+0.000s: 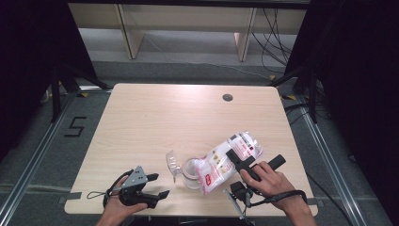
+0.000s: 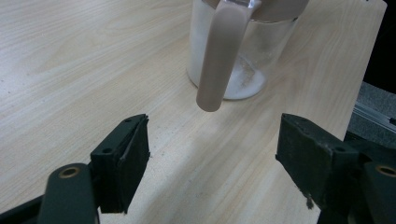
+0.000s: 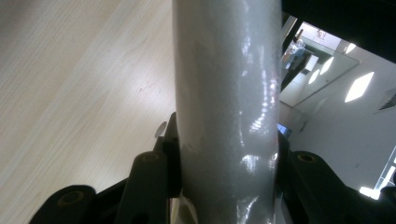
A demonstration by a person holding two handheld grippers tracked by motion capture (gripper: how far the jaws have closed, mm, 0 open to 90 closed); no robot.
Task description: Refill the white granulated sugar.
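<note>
A clear plastic jar (image 1: pixel 190 172) stands near the table's front edge with its hinged lid (image 1: pixel 172 162) flipped open to the left. A clear bag of white powder with red print (image 1: pixel 225 162) lies tilted, its lower end over the jar's mouth. My right gripper (image 1: pixel 254 156) is shut on the bag's upper part; in the right gripper view the bag (image 3: pixel 229 107) fills the gap between the jaws. In the left gripper view the jar (image 2: pixel 252 60) holds some white powder behind its pale handle (image 2: pixel 219 60). My left gripper (image 1: pixel 160 184) rests open left of the jar, nothing between its jaws (image 2: pixel 212 154).
The light wooden table (image 1: pixel 164 117) has a round cable hole (image 1: pixel 227 97) at its far right. Beyond it is grey floor with a wooden frame (image 1: pixel 131 33) and loose cables. Black curtains and stands flank both sides.
</note>
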